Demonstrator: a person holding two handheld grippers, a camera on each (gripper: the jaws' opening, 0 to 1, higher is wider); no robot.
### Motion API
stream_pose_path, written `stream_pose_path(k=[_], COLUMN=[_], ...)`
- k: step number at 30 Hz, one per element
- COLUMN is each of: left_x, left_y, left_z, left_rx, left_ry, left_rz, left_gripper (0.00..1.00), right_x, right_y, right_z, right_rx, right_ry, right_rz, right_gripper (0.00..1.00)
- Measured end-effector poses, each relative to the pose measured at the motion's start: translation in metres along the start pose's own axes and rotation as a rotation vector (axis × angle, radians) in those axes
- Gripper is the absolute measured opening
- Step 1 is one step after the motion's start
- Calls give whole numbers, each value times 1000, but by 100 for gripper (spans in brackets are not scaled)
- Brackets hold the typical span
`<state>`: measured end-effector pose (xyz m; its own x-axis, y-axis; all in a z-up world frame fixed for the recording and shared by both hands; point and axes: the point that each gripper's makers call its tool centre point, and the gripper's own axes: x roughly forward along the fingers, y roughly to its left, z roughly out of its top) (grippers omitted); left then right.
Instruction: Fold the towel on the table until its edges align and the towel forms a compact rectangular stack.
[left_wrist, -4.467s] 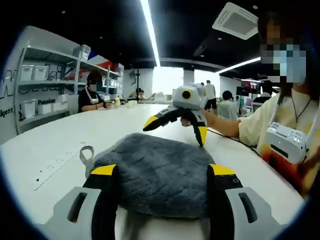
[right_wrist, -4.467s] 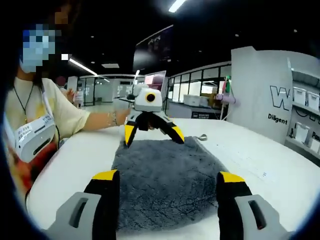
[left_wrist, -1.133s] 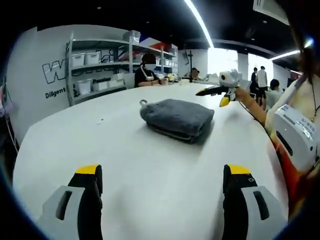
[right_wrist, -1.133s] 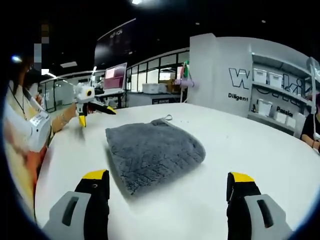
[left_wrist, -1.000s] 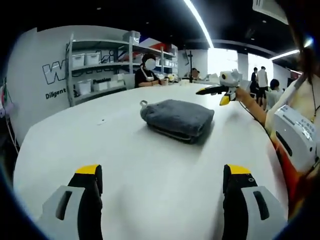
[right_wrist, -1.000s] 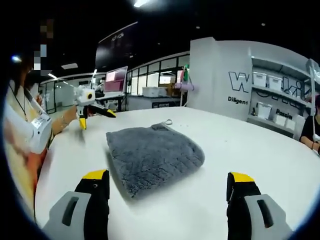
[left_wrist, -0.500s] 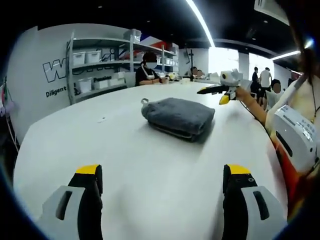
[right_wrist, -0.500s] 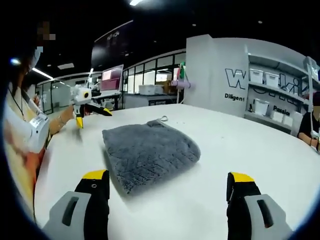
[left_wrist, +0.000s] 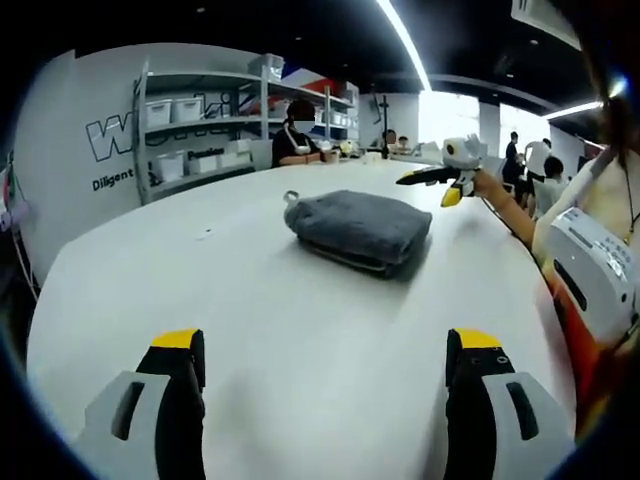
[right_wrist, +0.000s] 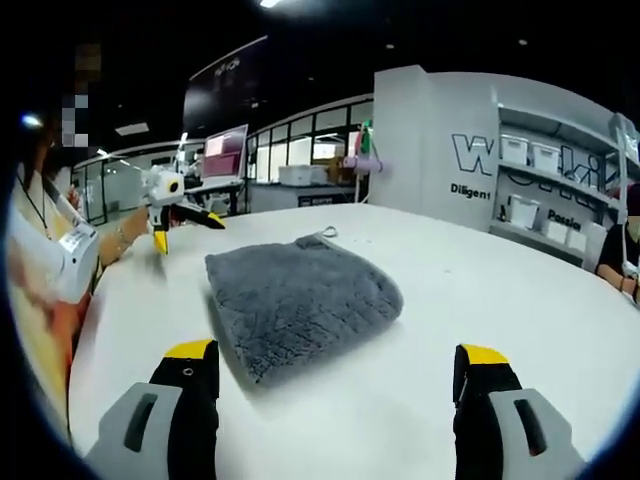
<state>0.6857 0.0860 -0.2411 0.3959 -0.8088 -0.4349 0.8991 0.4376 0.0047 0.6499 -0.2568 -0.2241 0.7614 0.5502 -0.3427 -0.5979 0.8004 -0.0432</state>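
While the towel (left_wrist: 358, 231) lies folded on the table (left_wrist: 260, 320), the left gripper (left_wrist: 318, 352) is seen in the left gripper view held well short of it, jaws spread wide and nothing gripped. A compact stack of layers is formed by the towel, its loop (left_wrist: 291, 197) sticking out at the far corner. Beyond the towel, the right gripper (left_wrist: 446, 178) is held above the table, apparently drawn clear so that the stack is left undisturbed and in sight.

In the right gripper view, the towel (right_wrist: 298, 300) is shown near the right gripper (right_wrist: 335, 362), whose jaws are likewise parted wide and hold nothing. Past the towel, the left gripper (right_wrist: 180, 221) is seen raised off the table (right_wrist: 480, 300), open too. Edges of the stack are judged roughly aligned, so the folding looks finished.
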Motion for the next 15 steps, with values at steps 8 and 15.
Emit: stream_pose_path(k=[8, 15], left_x=[0, -1], left_y=[-2, -4], left_z=[0, 1], left_rx=[-2, -5], left_ry=[1, -6], left_rz=[-2, -7], left_gripper=[99, 99], right_x=[0, 0], right_y=[1, 1], right_z=[-4, -6], right_rx=[-4, -7], right_ry=[8, 24], right_rz=[1, -6], right_gripper=[99, 99])
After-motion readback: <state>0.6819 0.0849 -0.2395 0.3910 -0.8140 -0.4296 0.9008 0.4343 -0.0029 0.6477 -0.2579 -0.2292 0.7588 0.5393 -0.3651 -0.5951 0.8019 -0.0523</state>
